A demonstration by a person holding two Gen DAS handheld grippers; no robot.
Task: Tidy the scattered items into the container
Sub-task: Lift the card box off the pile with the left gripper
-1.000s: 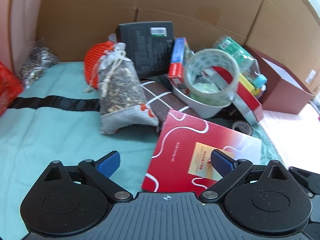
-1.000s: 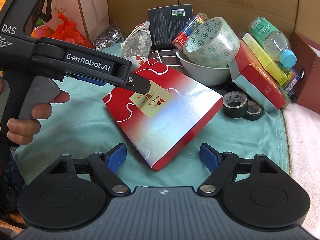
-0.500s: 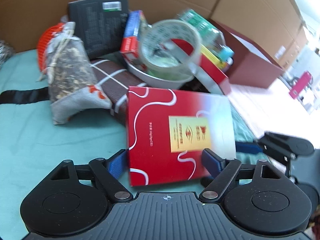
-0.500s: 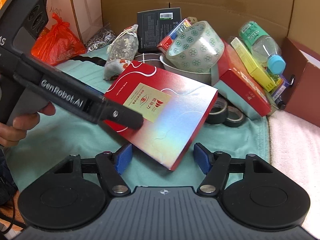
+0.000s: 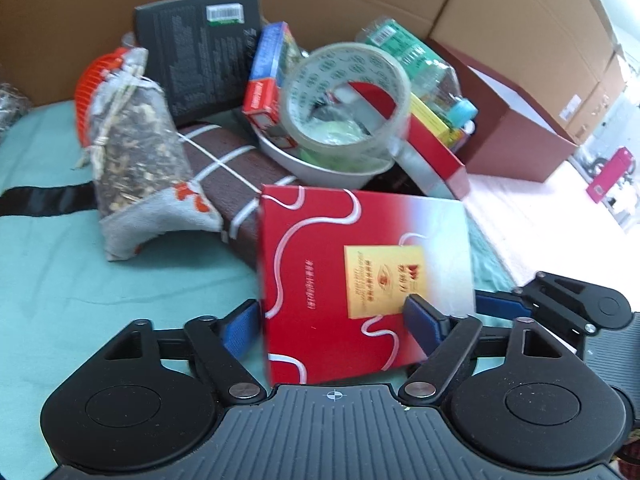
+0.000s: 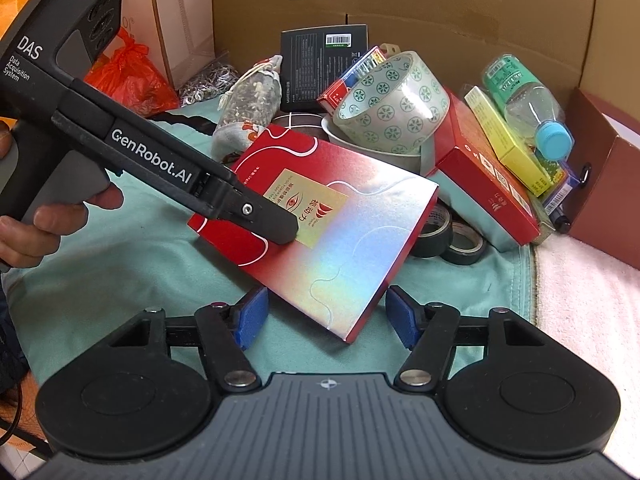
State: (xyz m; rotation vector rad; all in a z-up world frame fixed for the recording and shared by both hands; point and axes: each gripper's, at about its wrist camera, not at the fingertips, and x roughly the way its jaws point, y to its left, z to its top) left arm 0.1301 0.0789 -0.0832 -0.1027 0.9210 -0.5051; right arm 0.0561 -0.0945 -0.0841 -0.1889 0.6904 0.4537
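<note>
A flat red and silver gift box (image 5: 360, 280) lies tilted on the teal cloth, also in the right wrist view (image 6: 332, 224). My left gripper (image 5: 332, 326) is open, its left pad beside the box's left edge and its right pad over the box's top face. It appears in the right wrist view (image 6: 276, 228) with a finger resting on the box. My right gripper (image 6: 326, 314) is open, its blue pads either side of the box's near corner. The dark red container (image 5: 516, 120) stands at the far right.
A pile behind the box: white bowl (image 6: 384, 156) with a clear tape roll (image 6: 396, 108), grey sachet (image 5: 136, 152), black box (image 5: 200, 44), brown case (image 5: 236, 172), red carton (image 6: 488, 184), yellow box, water bottle (image 6: 524, 96), dark tape rolls (image 6: 448, 240). Cardboard walls surround the back.
The left gripper swung right and closed in over the gift box. The right gripper moved forward so the box's near corner sits between its pads. The box's near edge lifted.
</note>
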